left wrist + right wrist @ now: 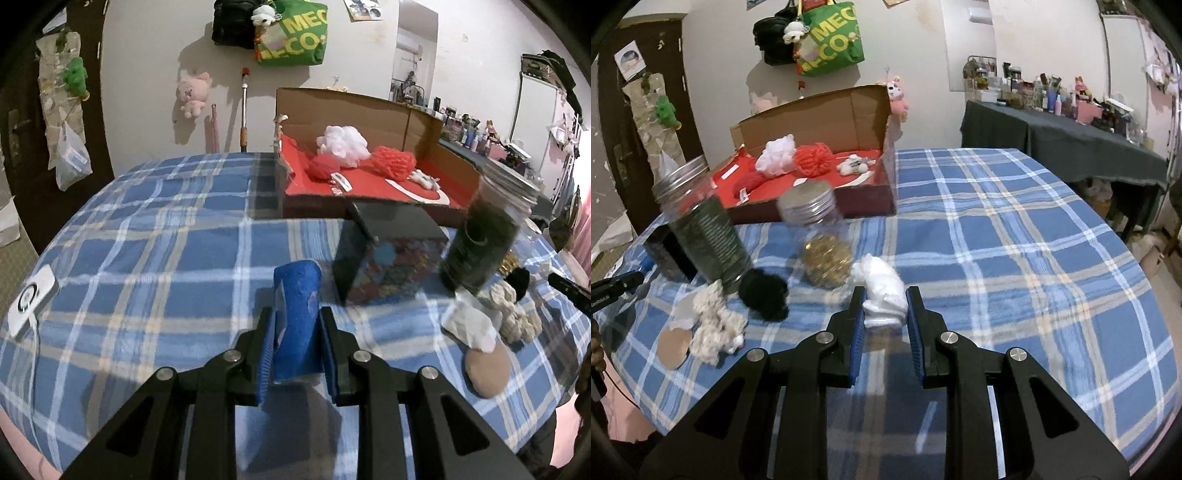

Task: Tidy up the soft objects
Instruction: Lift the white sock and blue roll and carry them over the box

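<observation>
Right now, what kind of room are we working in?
Probably a lived-in bedroom: a plaid blanket covers a bed-like surface, bags and plush toys hang on the wall, and a side table is crowded with bottles.

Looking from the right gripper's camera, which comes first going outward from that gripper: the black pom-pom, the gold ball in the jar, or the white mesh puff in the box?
1. Black pom-pom, just left of the right gripper.
2. Gold ball, behind it, inside the clear jar.
3. White mesh puff, far back in the cardboard box.
</observation>
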### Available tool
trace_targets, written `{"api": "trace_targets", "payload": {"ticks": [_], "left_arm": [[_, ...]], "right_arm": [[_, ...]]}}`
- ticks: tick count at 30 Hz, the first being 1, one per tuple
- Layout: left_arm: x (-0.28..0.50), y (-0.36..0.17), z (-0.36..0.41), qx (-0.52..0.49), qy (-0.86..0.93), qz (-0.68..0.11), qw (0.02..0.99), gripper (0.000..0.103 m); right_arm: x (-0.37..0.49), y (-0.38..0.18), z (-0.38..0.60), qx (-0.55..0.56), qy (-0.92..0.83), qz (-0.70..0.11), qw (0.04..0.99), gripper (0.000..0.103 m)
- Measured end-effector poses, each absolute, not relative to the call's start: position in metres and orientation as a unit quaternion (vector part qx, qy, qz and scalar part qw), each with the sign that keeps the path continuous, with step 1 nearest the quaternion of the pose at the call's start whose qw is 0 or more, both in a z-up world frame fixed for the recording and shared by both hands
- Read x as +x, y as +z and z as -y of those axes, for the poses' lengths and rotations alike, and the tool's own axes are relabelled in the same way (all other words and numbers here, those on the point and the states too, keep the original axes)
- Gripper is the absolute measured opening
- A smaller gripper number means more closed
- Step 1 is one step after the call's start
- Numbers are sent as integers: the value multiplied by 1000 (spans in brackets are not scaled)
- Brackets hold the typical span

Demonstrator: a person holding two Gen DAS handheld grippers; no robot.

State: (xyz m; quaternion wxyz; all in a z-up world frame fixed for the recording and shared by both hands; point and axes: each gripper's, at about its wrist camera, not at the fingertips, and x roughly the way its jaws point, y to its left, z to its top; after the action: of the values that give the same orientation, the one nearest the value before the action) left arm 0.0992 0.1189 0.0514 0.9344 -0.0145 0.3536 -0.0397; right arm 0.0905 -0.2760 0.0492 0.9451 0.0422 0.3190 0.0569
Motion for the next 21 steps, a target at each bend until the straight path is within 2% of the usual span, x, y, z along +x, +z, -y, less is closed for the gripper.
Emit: {"api": "trace_targets", "payload": {"ticks": [8,21], "left_arm": [[131,61,-127,16,-74,-354,932,25],[175,70,-133,6,-157,-388,908,25]], "right_arm": [[129,57,290,55,81,-345,934,20],[188,68,301,86,174,-398,897,20]]}}
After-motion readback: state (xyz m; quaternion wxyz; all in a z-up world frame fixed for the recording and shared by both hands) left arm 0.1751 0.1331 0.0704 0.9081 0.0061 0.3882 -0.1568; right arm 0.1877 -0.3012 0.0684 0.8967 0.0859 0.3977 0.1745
